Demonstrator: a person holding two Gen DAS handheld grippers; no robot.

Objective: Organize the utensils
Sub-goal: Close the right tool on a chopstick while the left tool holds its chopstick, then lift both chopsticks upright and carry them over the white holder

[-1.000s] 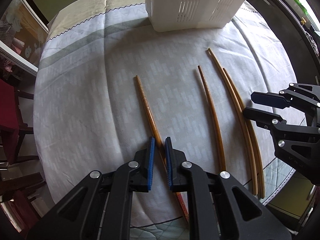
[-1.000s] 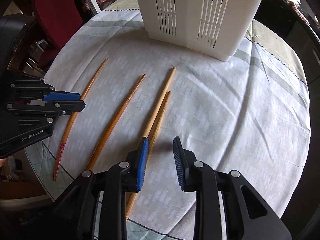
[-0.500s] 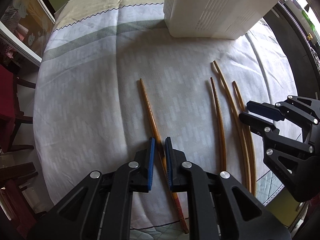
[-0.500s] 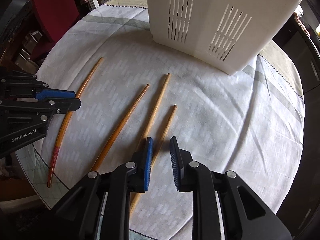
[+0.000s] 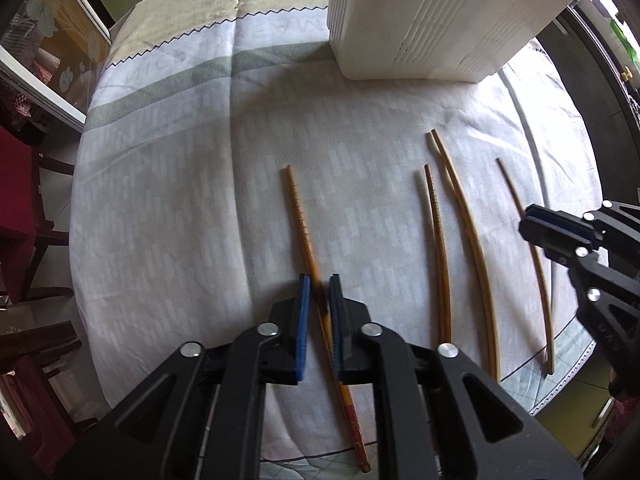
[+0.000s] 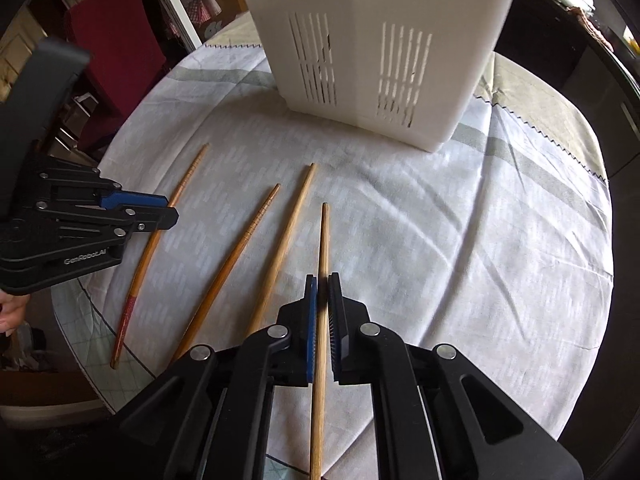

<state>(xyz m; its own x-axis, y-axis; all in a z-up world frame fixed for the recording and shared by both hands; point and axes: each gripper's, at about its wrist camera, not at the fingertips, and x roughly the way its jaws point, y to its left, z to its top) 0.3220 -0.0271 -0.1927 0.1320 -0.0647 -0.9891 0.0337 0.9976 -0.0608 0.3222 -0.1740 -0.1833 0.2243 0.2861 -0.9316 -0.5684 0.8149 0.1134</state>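
Both grippers are working at once. The right gripper (image 6: 322, 280) is clamped tight on the light chopstick (image 6: 323, 240), its tip aimed toward 12 o'clock at the white slotted utensil holder (image 6: 372, 52), prob. so it can go in point-first. The left gripper (image 5: 318, 280) straddles the red-ended chopstick (image 5: 301, 220) w/ jaws nearly closed; whether they actually pinch it, I can't tell, since a thin gap shows either side. From the right wrist cam, two more chopsticks lie loose btwn the grippers: a ridged dark one (image 6: 240, 248) and a pale one (image 6: 286, 240), roughly parallel, tips fanned toward the holder, which stands at 12 o'clock, well apart from them. All sits on a round table under a white tablecloth (image 6: 460, 240) w/ grey bands and a zigzag hem. A red chair (image 6: 116, 40) stands at 10 o'clock.
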